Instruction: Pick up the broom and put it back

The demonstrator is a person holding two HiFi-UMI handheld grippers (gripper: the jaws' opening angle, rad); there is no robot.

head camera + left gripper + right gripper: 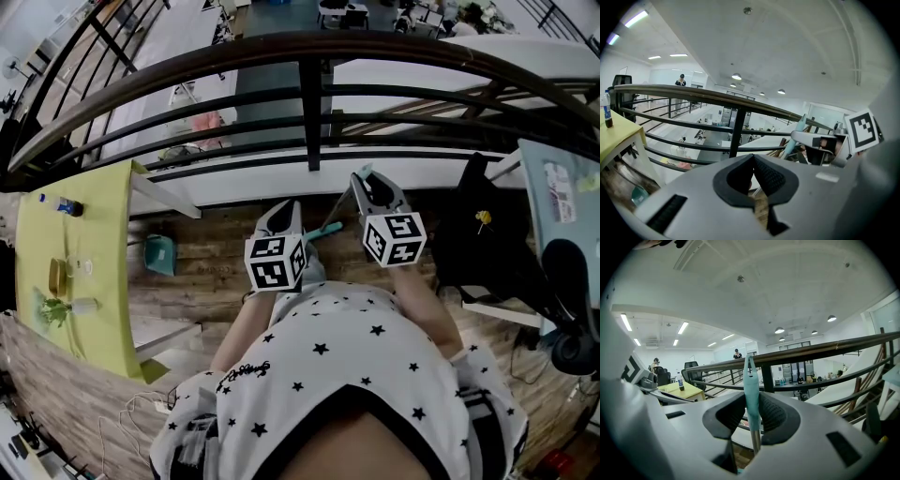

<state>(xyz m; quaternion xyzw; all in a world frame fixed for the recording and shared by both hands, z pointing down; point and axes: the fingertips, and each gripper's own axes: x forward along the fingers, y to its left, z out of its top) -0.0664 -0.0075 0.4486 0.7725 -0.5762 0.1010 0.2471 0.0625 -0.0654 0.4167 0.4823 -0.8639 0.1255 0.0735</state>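
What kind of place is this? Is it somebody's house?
Probably not a house. It looks like an upstairs walkway in a big office: a dark railing looks over a lower floor with desks, and a yellow table with a bottle stands nearby.

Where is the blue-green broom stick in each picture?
Head view: broom stick in the middle, over the wooden floor.
Left gripper view: broom stick right of centre, leaning.
Right gripper view: broom stick dead centre, clamped in the right gripper.
Shared landmark: the dark railing.

Dark railing [310, 112] ahead, yellow-green table [103, 244] with a bottle [62, 203], wooden plank floor [216, 255].
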